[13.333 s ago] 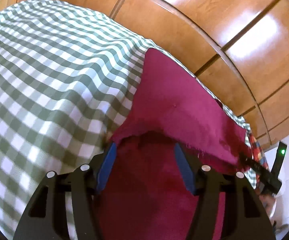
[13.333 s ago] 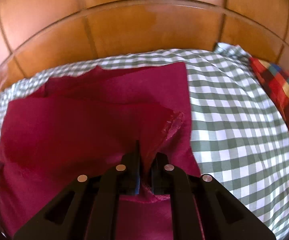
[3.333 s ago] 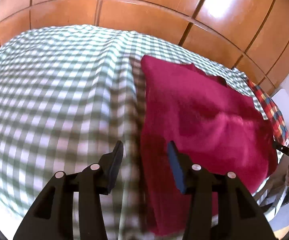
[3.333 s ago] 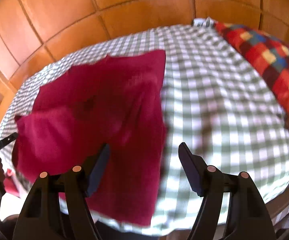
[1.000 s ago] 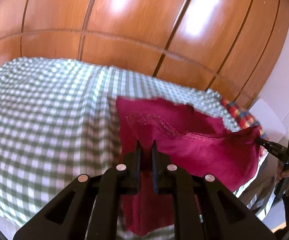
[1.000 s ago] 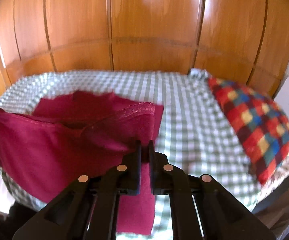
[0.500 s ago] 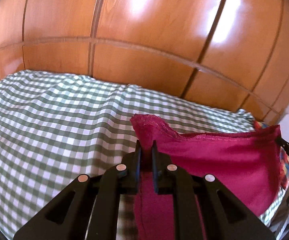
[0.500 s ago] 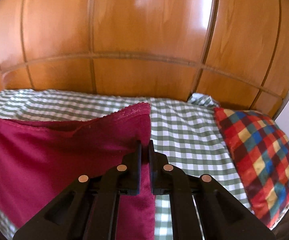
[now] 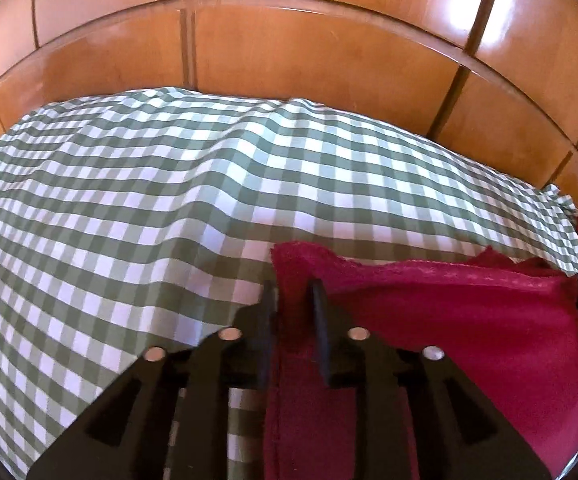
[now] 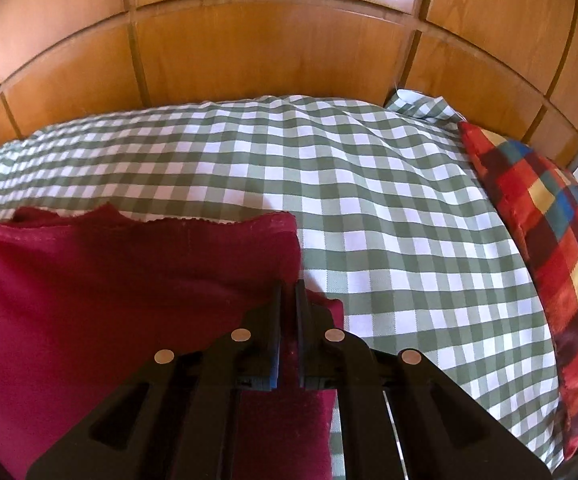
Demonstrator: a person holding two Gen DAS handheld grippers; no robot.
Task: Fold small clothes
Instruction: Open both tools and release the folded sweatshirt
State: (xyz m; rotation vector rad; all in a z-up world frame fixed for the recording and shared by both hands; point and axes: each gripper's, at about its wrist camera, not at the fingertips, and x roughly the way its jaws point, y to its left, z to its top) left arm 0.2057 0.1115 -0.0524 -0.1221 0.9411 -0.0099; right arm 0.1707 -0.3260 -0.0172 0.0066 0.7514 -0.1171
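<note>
The place was a bedroom in a home. A bed covered with a green-and-white checked sheet (image 10: 369,200) filled the middle of both views, its cloth soft and rumpled. A cushion (image 10: 549,248) in red, blue and yellow squares lay at the right edge of the right wrist view. Behind the bed, across the top of each frame, stood glossy wooden panels (image 9: 309,52), seemingly wardrobe doors or panelling.
</note>
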